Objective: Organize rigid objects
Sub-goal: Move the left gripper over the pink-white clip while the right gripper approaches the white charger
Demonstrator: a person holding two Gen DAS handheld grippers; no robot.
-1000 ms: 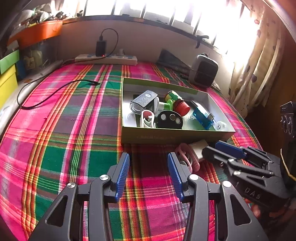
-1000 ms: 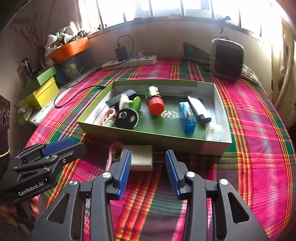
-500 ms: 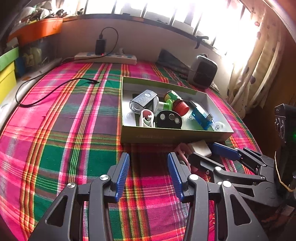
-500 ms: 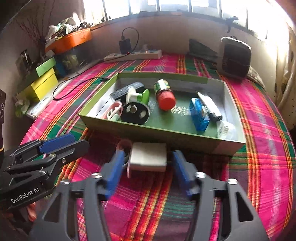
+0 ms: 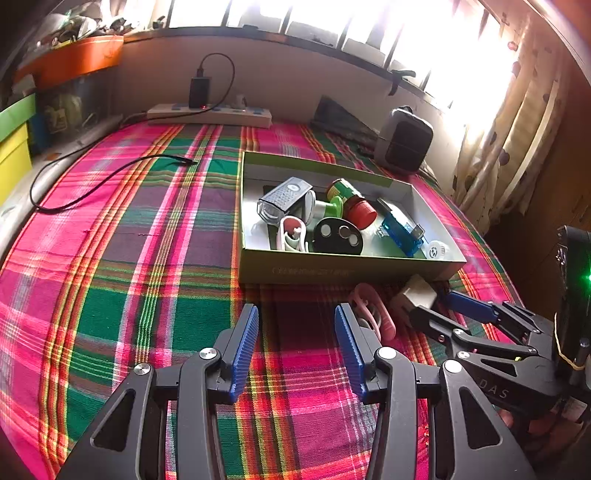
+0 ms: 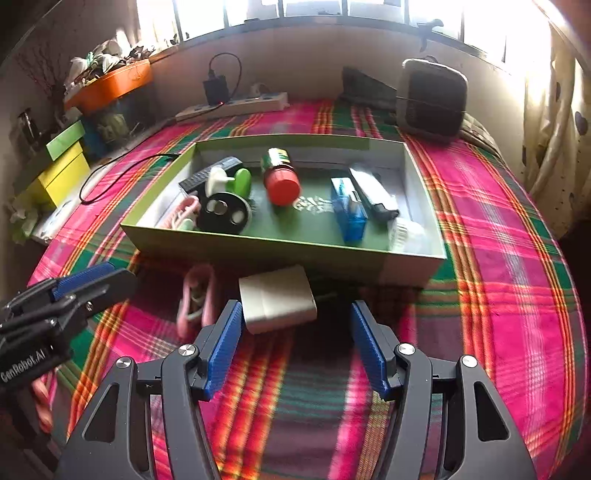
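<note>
Since one second ago the right gripper (image 6: 297, 341) has come forward and lower, and its fingers now stand wider, one on each side of the white block (image 6: 277, 303) without touching it. Only the left blue pad is just beside the block's corner. The left gripper (image 5: 295, 349) has stayed almost in place, its fingers apart and holding nothing above the cloth.

A plaid bedcover (image 5: 122, 258) in pink, green and purple covers the whole surface. Behind it runs a pale wall with a row of bright windows (image 6: 332, 7), and a patterned curtain (image 5: 509, 122) hangs at the right. On the left side are an orange tray (image 6: 110, 83) with clutter and a yellow and green box (image 6: 62, 162). A white power strip (image 5: 210, 114) lies at the far edge with a black charger plugged in, and its cable (image 5: 92, 184) runs over the cover. A grey and black device (image 6: 432, 99) stands at the far right corner.

The green tray box (image 6: 280, 254) lies in the middle of the cover and holds a red-capped jar (image 6: 282, 177), a black disc (image 6: 223, 214), a blue item (image 6: 349, 212) and other small things. The white block lies on the cover just in front of the box's near wall, with a pink clip (image 6: 195, 299) beside it on its left.
</note>
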